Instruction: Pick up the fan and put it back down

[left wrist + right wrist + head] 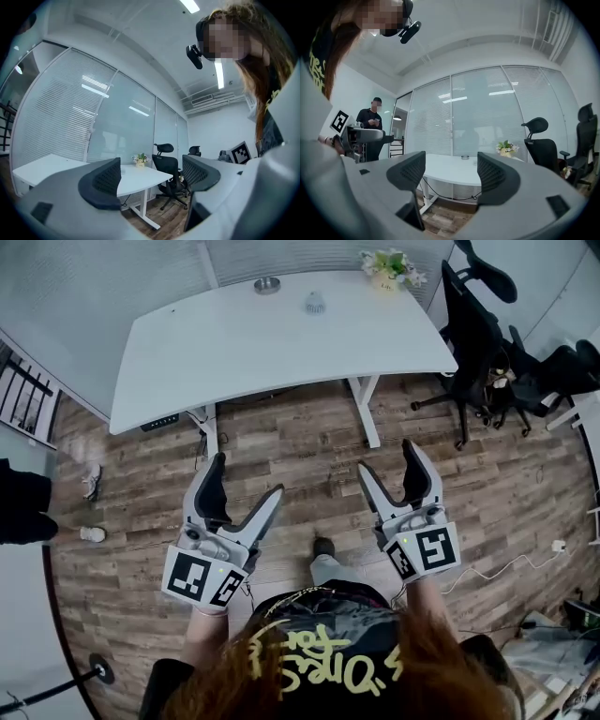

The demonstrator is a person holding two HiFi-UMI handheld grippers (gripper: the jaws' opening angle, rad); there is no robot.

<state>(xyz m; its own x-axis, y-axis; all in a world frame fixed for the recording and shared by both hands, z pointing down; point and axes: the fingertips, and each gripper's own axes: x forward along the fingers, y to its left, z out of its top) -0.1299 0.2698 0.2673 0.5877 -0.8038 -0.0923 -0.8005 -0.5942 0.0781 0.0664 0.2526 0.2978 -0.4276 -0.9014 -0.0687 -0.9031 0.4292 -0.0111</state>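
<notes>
I am standing well back from the desk (234,343), on its near side, holding both grippers low in front of me. The left gripper (248,474) is gaping wide with nothing between its jaws, and the right gripper (386,456) is doing the same. Each gripper view is showing only the desk and the room through the gap. I am holding them spread, I judge, so that either one is ready to go round the fan as soon as I am within reach.

What I am taking for the fan (314,303) is the small pale thing sitting toward the desk's far edge, about midway along. It is too small to be sure of. Neither gripper is anywhere near it, so the pick-up is not yet begun.

A round dish (267,284) is lying near the fan, closer to the desk's far edge, and flowers (389,265) are standing at the desk's far right corner. 2 black chairs (478,343) are parked off the desk's right end. A person in dark clothes (19,507) is standing off its left end, clear of my path.

Only wooden floor is lying between me and the desk. The awkward part, as I am reading it, is the desk's depth: I am facing a long reach across the top, minding the dish.
</notes>
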